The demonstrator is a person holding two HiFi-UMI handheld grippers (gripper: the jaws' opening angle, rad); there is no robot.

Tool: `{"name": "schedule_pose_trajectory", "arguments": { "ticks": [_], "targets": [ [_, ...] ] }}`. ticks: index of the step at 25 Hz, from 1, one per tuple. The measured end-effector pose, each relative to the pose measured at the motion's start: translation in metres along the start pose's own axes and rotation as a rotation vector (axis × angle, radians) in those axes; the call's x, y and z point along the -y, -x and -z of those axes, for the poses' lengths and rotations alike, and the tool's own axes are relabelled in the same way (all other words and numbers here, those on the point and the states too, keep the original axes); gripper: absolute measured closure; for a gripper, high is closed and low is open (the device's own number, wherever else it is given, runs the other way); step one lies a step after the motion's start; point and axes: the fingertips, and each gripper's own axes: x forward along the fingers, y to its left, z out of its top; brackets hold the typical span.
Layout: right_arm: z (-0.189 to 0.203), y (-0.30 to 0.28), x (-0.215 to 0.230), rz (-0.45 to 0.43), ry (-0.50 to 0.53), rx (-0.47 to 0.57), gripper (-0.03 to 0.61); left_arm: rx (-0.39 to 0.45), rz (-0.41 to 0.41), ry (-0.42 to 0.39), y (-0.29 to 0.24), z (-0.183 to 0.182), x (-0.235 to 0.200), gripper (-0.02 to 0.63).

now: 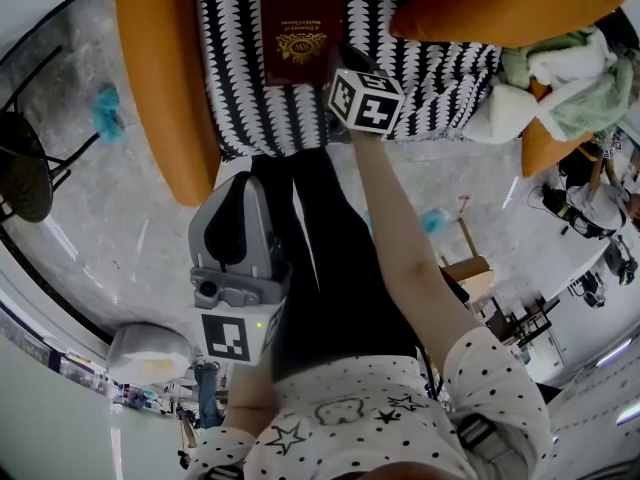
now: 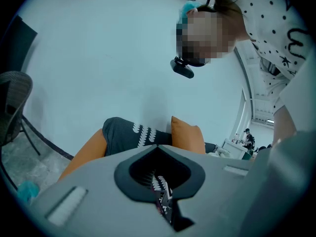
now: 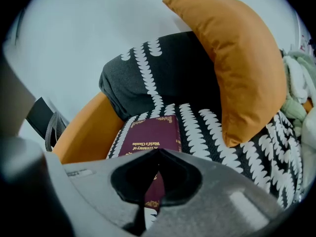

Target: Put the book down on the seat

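Book: maroon book (image 1: 300,33) with gold print lies flat, cover up, on the seat (image 1: 440,83); it sits at twelve o'clock in the head view, on the seat's left half.
Seat: black cushion with white leaf rows; the orange armrest (image 1: 165,78) runs down the book's nine o'clock side, a strip of pattern showing between them.
Right claw: the right claw (image 1: 350,73) hovers at the book's five o'clock corner, angled down; its own view shows the jaws brought right together with nothing between them; the book's cover lies just beyond the tips; whether the tips touch the cover, I cannot tell.
Left claw: the left claw (image 1: 242,193) sits back at seven o'clock in the head view, off the chair and over the grey floor (image 1: 120,228); jaws pressed together, holding nothing; only a sliver of chair pattern shows through the slit.
Cushion: an orange cushion (image 1: 500,3) leans at the book's three o'clock, apart from it.
Heap: green and white cloth (image 1: 560,78) is piled at the seat's three o'clock end.
Arm: the person's arm (image 1: 400,238) reaches up from five o'clock to the right claw.
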Motion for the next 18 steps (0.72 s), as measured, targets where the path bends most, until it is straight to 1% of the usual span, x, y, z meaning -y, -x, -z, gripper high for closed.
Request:
{"name": "schedule_pose_trajectory", "arguments": {
  "ticks": [8,12,16,18],
  "targets": [
    [-0.02,0.019,-0.013,-0.005,0.016,0.049,0.586,0.042,0.002,-0.002,-0.004,-0.022,0.003,0.617],
    [-0.036,0.035,-0.018,0.009,0.034,0.099,0.586,0.064,0.01,-0.01,-0.004,-0.034,0.006,0.617],
    [-0.052,0.061,-0.018,0.008,0.019,0.143,0.586,0.073,0.012,-0.005,-0.006,-0.046,0.018,0.617],
    [-0.057,0.069,-0.022,0.004,0.007,0.165,0.586,0.083,0.019,-0.013,-0.006,-0.049,0.016,0.617]
  ]
}}
